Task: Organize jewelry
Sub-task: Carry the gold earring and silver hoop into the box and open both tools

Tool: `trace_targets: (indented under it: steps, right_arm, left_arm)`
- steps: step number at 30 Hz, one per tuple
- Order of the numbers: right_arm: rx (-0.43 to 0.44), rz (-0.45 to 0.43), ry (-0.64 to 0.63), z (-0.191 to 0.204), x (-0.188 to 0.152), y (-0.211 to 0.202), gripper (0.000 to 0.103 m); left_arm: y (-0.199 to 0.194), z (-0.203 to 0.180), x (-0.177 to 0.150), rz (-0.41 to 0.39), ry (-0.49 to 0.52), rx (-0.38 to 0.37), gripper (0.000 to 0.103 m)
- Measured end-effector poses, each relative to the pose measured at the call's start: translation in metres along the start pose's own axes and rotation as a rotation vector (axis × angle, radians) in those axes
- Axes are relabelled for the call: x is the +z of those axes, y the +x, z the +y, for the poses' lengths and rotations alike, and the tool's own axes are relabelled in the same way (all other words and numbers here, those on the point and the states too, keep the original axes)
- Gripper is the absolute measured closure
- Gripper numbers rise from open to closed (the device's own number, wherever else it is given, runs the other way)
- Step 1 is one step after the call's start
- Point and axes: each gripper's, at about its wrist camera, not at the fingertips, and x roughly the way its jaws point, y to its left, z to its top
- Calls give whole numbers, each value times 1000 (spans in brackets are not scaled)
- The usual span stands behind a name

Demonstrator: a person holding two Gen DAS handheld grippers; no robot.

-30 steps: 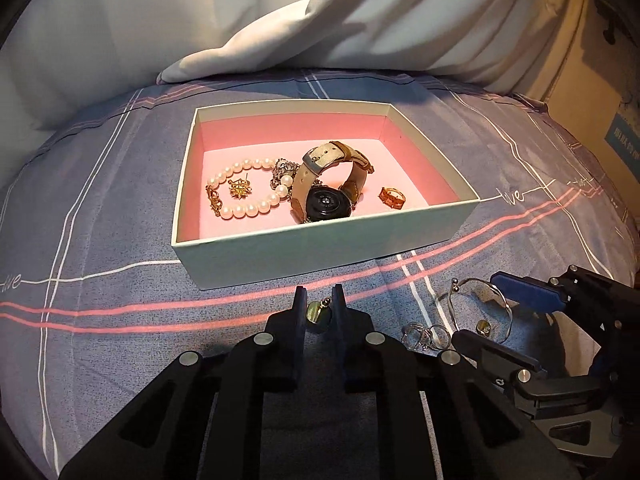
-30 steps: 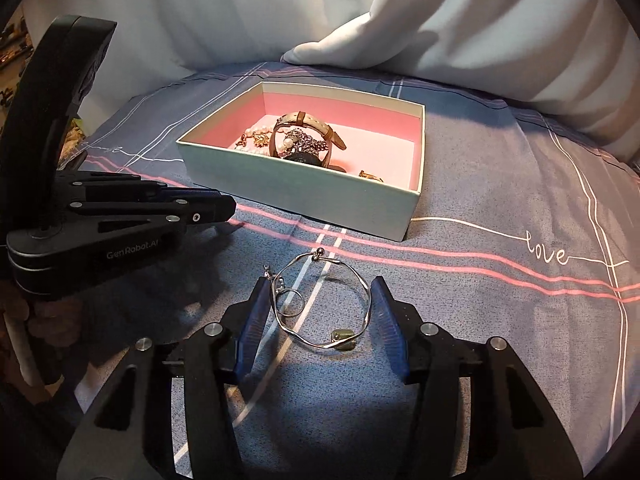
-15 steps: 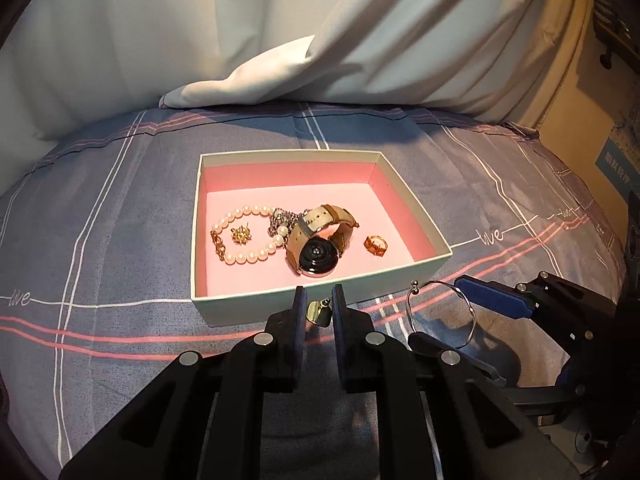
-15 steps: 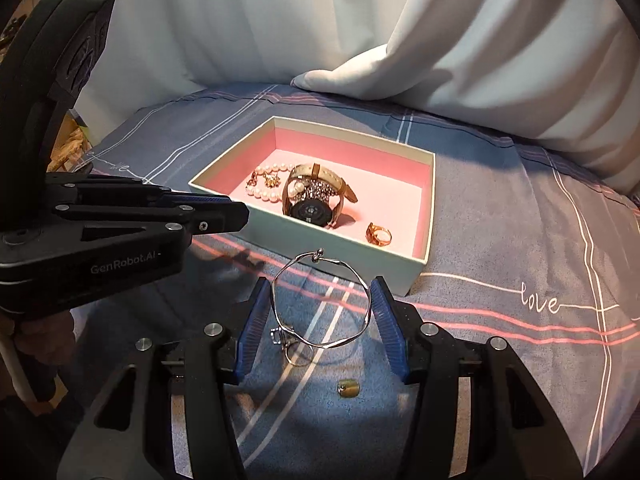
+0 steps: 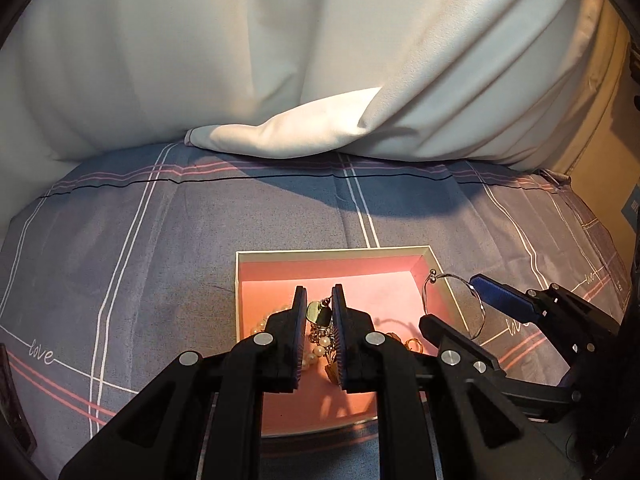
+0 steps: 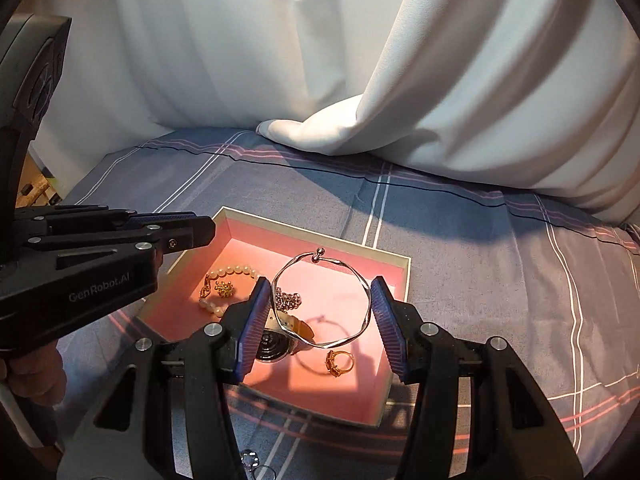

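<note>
A silver bangle (image 6: 325,300) is pinched flat between the right gripper (image 6: 320,320) pads, held above the pink-lined box (image 6: 396,280), directly over its right half. A small gold pendant (image 5: 318,312) is clamped in the nearly closed left gripper (image 5: 318,320), above the box's left half, over the pearls (image 6: 232,276).

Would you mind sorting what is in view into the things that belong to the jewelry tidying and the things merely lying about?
Part of the job:
- silver bangle, held in the right gripper
- small gold charm, pinched in the left gripper
- pink-lined box
- pearl bracelet, watch and gold ring inside it

Just lying about:
- white sheet
- checked bedspread
</note>
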Motion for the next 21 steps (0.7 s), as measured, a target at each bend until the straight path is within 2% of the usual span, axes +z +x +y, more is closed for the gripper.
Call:
trace_targets:
  steps: [8,21]
  right_arm:
    - [5,25,23,-8,-4,12,51]
    - [7,31,15,-8,-5,16,51]
  left_arm:
    - [20,2,1,39,1,17,90]
    - [25,1,1,53,-7,16,90]
